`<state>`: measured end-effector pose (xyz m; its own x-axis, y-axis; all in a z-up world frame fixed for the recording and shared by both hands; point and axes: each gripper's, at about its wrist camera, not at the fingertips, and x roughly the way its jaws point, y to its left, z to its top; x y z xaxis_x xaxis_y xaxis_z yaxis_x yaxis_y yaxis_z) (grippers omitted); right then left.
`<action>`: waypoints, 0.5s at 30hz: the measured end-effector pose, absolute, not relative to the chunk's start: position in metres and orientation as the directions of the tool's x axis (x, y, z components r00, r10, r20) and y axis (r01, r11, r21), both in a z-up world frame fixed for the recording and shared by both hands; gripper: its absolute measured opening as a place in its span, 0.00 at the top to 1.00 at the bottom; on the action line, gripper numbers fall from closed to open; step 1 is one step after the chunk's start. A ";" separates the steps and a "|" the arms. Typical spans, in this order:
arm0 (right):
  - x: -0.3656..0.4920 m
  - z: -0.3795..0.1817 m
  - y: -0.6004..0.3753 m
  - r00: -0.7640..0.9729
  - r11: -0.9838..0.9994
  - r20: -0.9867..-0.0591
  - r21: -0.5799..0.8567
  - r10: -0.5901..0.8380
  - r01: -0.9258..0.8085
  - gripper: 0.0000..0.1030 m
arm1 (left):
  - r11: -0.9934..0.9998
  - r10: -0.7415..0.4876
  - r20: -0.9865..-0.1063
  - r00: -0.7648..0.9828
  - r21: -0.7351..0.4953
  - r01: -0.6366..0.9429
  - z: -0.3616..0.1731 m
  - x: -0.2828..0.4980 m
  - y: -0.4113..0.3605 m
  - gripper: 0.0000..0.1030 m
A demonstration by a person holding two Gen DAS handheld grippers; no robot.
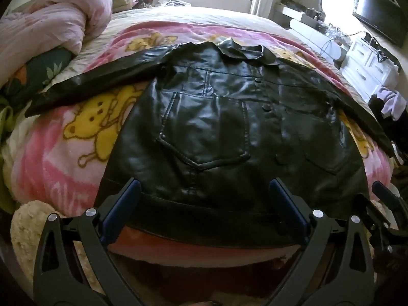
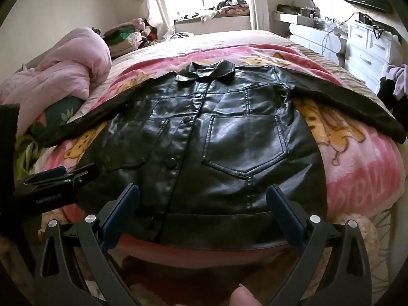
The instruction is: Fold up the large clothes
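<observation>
A black leather jacket (image 1: 216, 117) lies flat, front up and buttoned, on a pink cartoon blanket (image 1: 58, 158), collar away from me and both sleeves spread out sideways. It also shows in the right wrist view (image 2: 204, 137). My left gripper (image 1: 204, 188) is open and empty, hovering over the jacket's hem on its left half. My right gripper (image 2: 202, 191) is open and empty over the hem on the right half. The left gripper also shows at the left edge of the right wrist view (image 2: 63, 176), and the right gripper at the right edge of the left wrist view (image 1: 387, 199).
A bunched pink duvet (image 1: 51, 20) lies at the bed's far left. White drawers (image 2: 367, 51) and a wall TV (image 1: 380, 15) stand to the right. Clothes are piled by the window (image 2: 232, 5). A cream fluffy rug (image 1: 28, 229) lies below the bed's near edge.
</observation>
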<state>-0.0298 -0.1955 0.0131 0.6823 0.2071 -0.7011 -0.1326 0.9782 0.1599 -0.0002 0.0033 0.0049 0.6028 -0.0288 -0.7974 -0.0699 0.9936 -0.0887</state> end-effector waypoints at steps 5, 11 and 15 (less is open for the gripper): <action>-0.031 0.014 -0.195 0.686 0.979 -0.699 0.157 0.201 -0.128 0.04 | 0.993 -0.032 -0.797 0.603 -0.093 -0.071 0.005 0.000 0.002 0.09; -0.031 0.016 -0.195 0.686 0.980 -0.700 0.154 0.198 -0.126 0.04 | 0.994 -0.032 -0.798 0.601 -0.091 -0.067 0.006 0.001 -0.001 0.09; -0.030 0.017 -0.194 0.690 0.980 -0.696 0.154 0.200 -0.128 0.04 | 0.994 -0.033 -0.798 0.602 -0.090 -0.066 0.007 0.001 -0.001 0.09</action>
